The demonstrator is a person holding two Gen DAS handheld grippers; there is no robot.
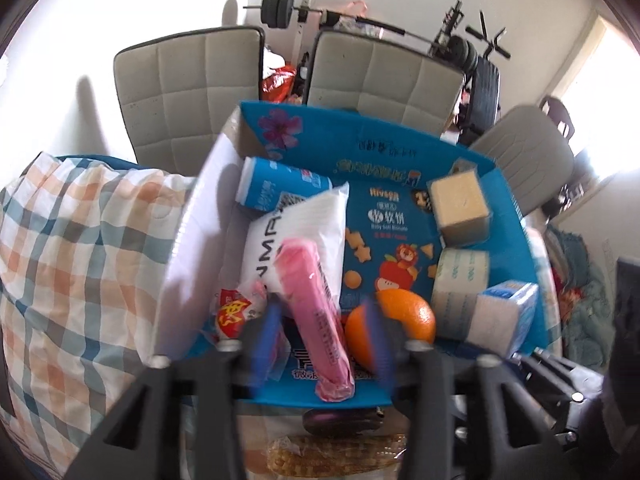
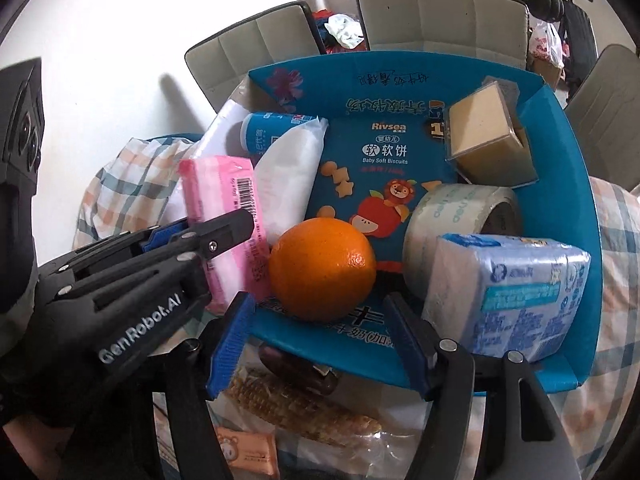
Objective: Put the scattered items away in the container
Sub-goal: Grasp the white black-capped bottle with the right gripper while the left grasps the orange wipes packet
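Note:
The blue cardboard box [image 1: 360, 136] holds several items. A pink pack [image 1: 316, 292] lies in it, its near end over the front edge. My left gripper [image 1: 322, 340] is open, its blurred blue pads clear of the pack on both sides; in the right wrist view one of its black fingers [image 2: 224, 232] crosses the pink pack [image 2: 216, 184]. An orange [image 2: 322, 268] rests on the floor of the box [image 2: 560, 184]. My right gripper [image 2: 317, 300] is open at the front edge, its tips either side of the orange's near side with small gaps.
Also in the box: a tape roll [image 2: 460, 216], a blue tissue pack [image 2: 512, 292], a clear case with a yellow block [image 2: 488, 140], a white pack [image 2: 292, 176]. In front lie a corn cob [image 2: 296, 404] and a dark vegetable [image 2: 296, 364] on plaid cloth. Padded chairs [image 1: 188, 92] stand behind.

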